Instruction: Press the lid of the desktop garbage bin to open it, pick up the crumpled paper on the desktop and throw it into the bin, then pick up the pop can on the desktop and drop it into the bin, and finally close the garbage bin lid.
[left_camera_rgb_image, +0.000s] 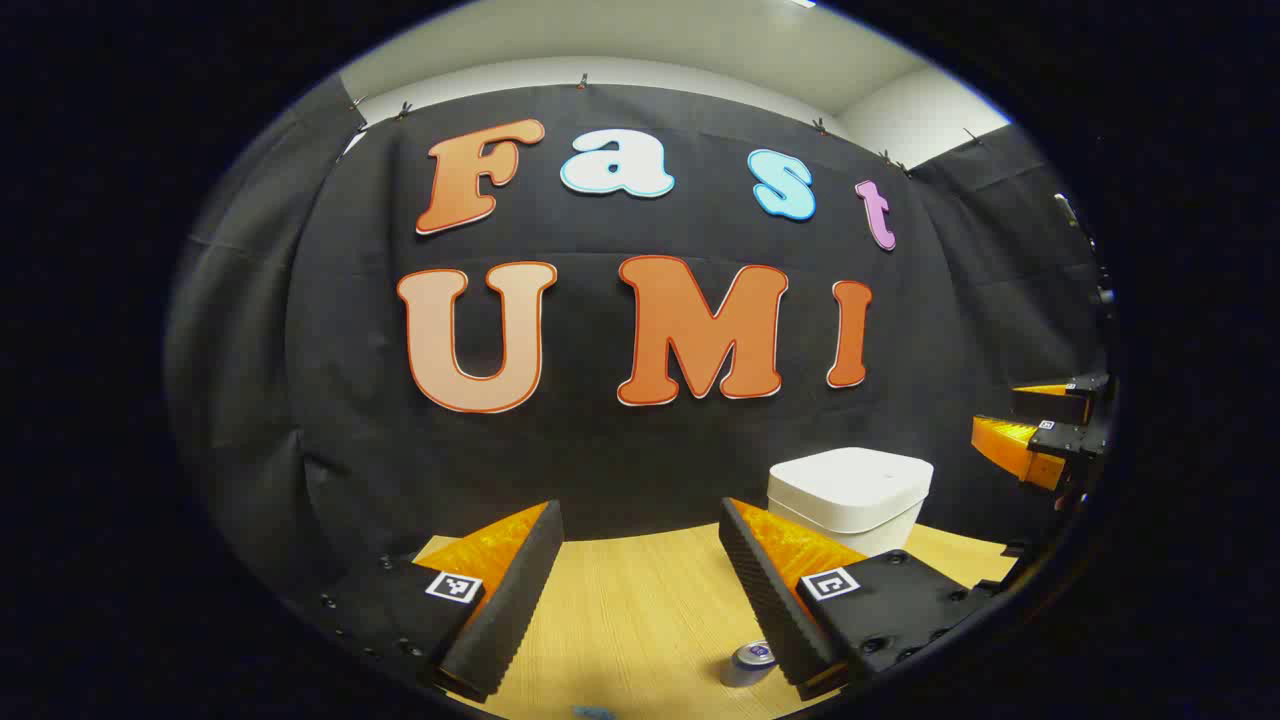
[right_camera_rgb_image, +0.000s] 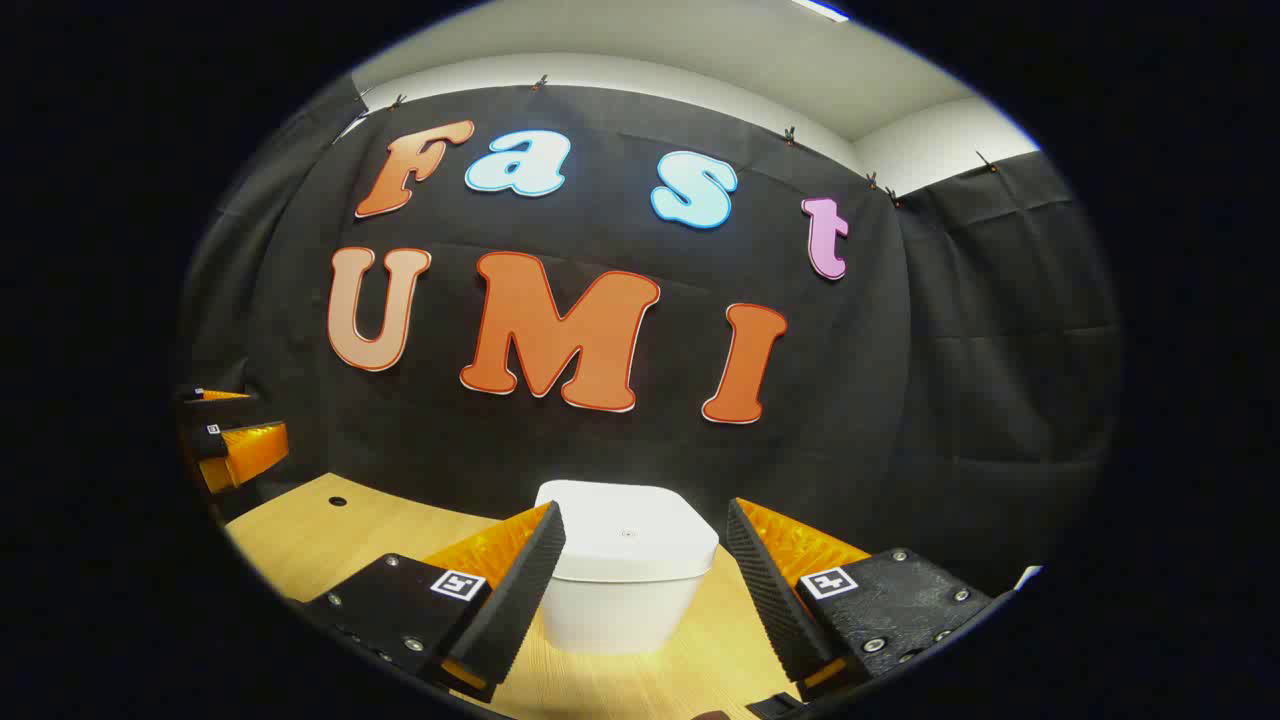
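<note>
Both grippers are spread wide and hold nothing. The right gripper (right_camera_rgb_image: 640, 590) hangs in front of the white bin (right_camera_rgb_image: 625, 575), whose lid is down. The left gripper (left_camera_rgb_image: 640, 590) is above the table (left_camera_rgb_image: 640, 620), near the can (left_camera_rgb_image: 748, 665).

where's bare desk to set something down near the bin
Bare wood lies between the left gripper fingers, ahead of the pop can, and left of the garbage bin toward the small desk hole. Tightest between can and bin.

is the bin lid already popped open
No, the white lid lies flat and shut on the garbage bin in the right gripper view.
</note>
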